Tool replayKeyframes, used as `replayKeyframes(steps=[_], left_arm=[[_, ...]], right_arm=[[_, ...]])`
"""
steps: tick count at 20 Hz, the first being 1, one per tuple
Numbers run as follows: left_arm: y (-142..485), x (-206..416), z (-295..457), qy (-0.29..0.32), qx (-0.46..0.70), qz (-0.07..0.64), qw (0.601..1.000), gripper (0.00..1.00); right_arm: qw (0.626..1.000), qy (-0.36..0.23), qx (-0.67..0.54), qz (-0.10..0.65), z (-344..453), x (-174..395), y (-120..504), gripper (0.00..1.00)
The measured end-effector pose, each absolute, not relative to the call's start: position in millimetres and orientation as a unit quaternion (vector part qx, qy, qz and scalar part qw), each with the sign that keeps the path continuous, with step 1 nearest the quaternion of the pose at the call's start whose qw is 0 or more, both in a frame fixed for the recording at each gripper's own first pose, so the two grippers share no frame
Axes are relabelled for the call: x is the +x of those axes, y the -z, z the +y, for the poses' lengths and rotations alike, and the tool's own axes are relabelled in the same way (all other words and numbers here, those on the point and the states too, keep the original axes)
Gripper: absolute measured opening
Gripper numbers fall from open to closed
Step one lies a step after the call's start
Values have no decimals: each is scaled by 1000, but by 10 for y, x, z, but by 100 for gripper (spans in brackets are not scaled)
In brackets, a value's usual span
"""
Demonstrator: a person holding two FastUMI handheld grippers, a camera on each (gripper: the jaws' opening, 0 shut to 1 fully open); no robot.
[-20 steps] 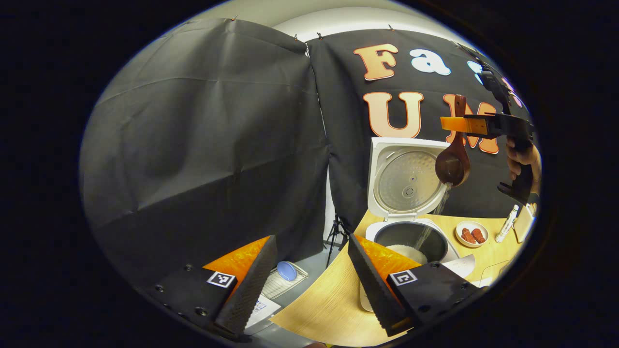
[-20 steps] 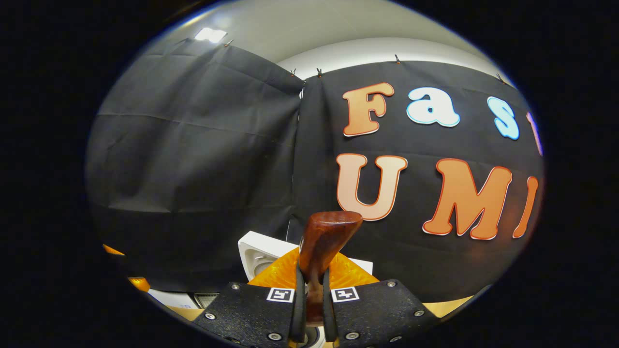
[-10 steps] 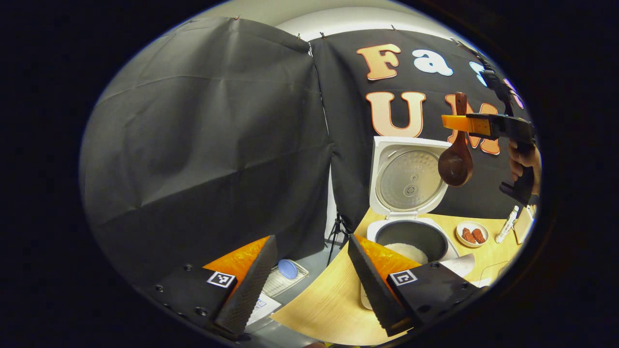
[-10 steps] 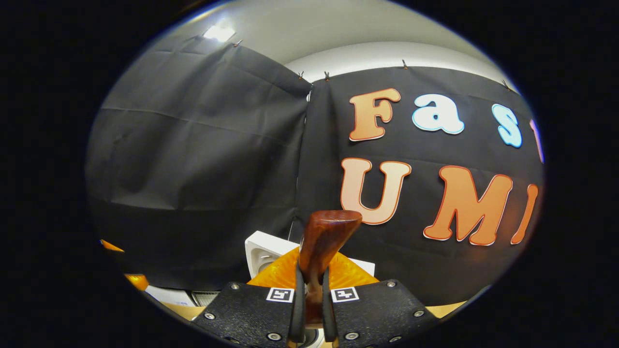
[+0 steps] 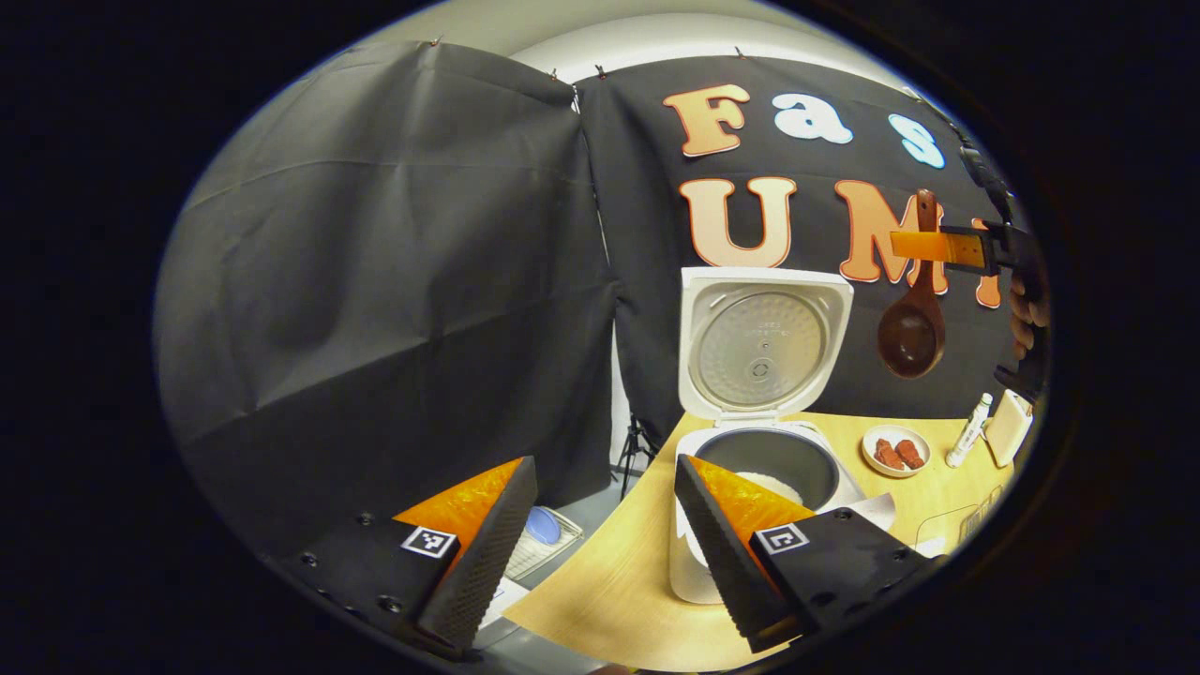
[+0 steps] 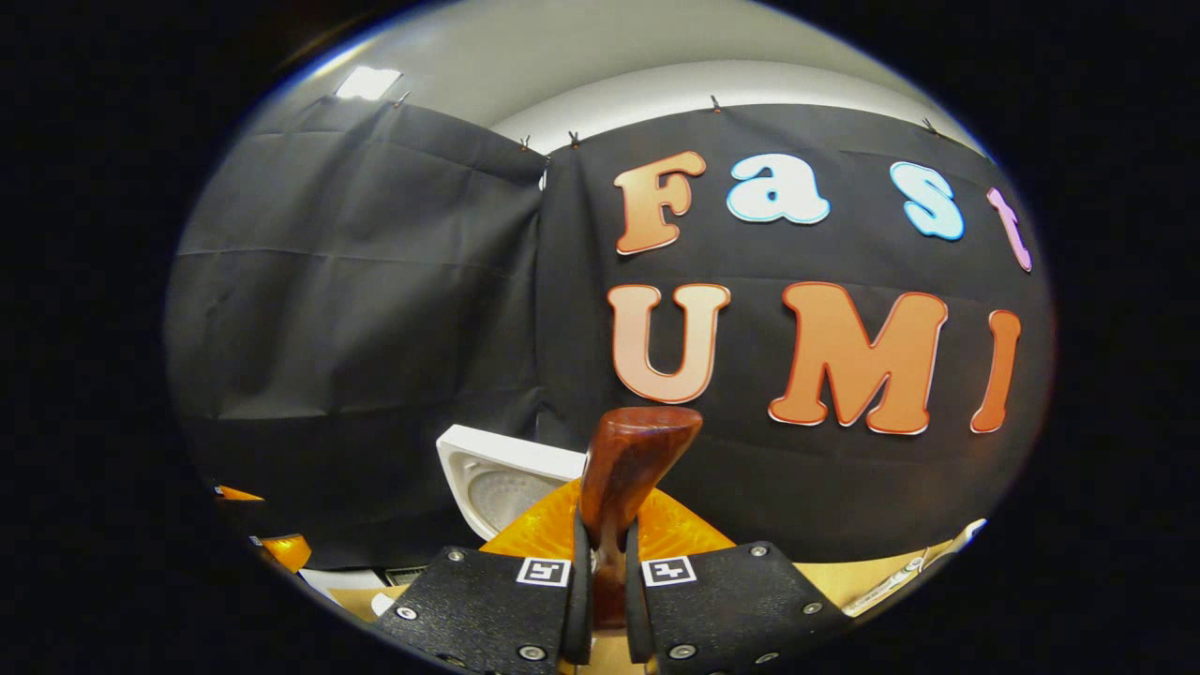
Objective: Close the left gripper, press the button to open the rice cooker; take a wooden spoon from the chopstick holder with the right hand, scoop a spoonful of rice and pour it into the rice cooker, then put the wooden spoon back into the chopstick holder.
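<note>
The white rice cooker (image 5: 764, 469) stands on the wooden table with its lid (image 5: 761, 342) raised upright; white rice lies in the dark inner pot. My left gripper (image 5: 605, 534) is open, low at the table's near left edge, with nothing between its fingers. In the left gripper view the right gripper (image 5: 947, 248) hangs high, to the right of the lid, shut on the handle of the dark wooden spoon (image 5: 911, 333), whose bowl hangs down. In the right gripper view the spoon handle (image 6: 630, 469) stands up between the right gripper (image 6: 603, 600) fingers, with the lid corner (image 6: 497, 473) behind.
A small white dish with red pieces (image 5: 893, 452), a white tube (image 5: 967, 431) and a pale box (image 5: 1009, 427) sit on the table (image 5: 619, 586) right of the cooker. A white rack with a blue object (image 5: 542, 530) lies on the floor to the left. A hand (image 5: 1024, 314) holds the right gripper.
Rice was falling from the spoon into the pot a second ago; the stream has stopped. The right gripper has carried the spoon rightward, off the pot to the right of the lid.
</note>
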State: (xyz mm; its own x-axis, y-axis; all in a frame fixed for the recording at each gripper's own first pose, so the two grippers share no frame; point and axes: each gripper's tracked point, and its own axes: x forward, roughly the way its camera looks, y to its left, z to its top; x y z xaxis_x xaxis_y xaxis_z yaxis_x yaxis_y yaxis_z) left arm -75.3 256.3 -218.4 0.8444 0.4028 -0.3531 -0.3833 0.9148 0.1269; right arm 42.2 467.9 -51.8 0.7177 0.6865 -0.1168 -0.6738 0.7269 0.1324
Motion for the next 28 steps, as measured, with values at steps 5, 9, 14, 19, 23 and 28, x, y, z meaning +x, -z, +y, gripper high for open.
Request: replayKeyframes(steps=[5,9,14,19,23,28], left_arm=[[2195,-589,2176,-187,18,188,964,100],[2274,-508,1775,-170,-1,202,965,96],[2203,-415,1452,-163,2,199,966,100],[2242,-295,1113,-146,-14,211,967,100],[2235,-191,887,-135,-15,215,967,100],[2177,-133,700,-125,-2,215,968,100]], right_arm=[[939,-327,34,103,3964,502,763,14],[949,-290,37,120,3336,576,949,14],[960,-233,56,149,2489,574,1186,14],[966,-171,69,181,1701,560,1519,14],[965,-128,87,211,1161,494,1798,14],[960,-89,120,236,711,358,2168,14]])
